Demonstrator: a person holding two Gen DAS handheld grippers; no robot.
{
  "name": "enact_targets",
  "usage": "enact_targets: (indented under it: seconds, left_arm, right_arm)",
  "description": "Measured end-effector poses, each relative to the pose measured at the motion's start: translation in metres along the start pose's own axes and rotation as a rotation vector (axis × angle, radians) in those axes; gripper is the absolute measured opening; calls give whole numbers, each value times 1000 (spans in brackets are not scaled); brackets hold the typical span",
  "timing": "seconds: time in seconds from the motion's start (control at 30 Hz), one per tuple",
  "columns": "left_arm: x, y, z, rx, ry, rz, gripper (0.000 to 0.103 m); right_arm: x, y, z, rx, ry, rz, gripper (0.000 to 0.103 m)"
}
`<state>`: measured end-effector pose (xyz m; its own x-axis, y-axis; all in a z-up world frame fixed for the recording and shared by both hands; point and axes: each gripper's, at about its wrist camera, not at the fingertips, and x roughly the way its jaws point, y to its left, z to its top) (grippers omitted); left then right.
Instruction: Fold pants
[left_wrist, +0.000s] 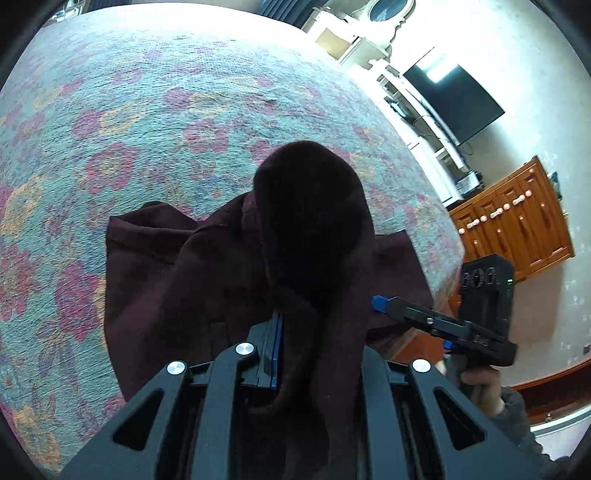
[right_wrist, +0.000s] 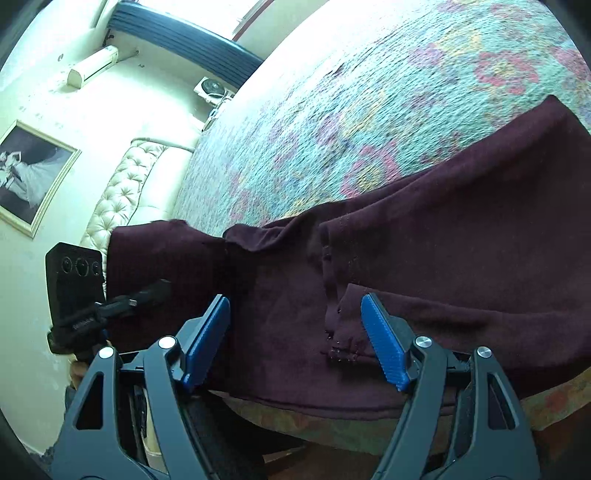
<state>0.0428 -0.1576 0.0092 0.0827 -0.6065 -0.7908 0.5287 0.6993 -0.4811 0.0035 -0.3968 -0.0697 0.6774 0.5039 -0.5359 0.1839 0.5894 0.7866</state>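
Pants (right_wrist: 424, 258), dark maroon, rumpled, partly folded

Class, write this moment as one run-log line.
task: fold pants | left gripper: shut on pants, lifting a fold | right gripper: open over pants | surface: floral bedspread

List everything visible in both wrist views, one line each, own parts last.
pants: 1, dark maroon, spread at the near edge of the bed, one part lifted in the left tongs
bedspread: 1, teal with pink and orange flowers, covering the bed
headboard: 1, cream, tufted, at the bed's far end in the right wrist view
framed picture: 1, pale frame, on the wall
air conditioner: 1, cream, high on the wall
TV: 1, black, on the wall
wooden cabinet: 1, orange-brown, against the wall
left tongs: 1, black with blue pads, shut on the pants
right tongs: 1, black with blue pads, open over the pants
hand: 1, grey sleeve, gripping the right tongs' handle
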Motion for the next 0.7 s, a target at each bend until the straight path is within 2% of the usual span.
enact_targets:
  seconds: [0.1,0.2,0.3,0.4,0.43,0.57,0.7]
  left_arm:
    - [35,-15,1,26,26,91,15]
    - [62,-29,-3,66,42,214,23]
    - [64,-44,-7,94,8,242,35]
    - [48,-62,-11,148,-75,236,58]
    - [37,-67,-12,163,-111,250,77]
    - [-8,-64,-20,176,-232,263,80]
    - [-53,-28,-32,119,-294,275,84]
  right_arm:
    - [-2,-12,2,51,-7,10,74]
    - [-5,-16,3,71,-19,1,74]
    - [-8,-17,7,74,-36,6,74]
    - [-11,-20,9,76,-39,17,74]
    - [-10,-20,9,77,-35,22,74]
    - [-9,-22,9,74,-17,41,74]
    - [-2,-19,11,56,29,66,74]
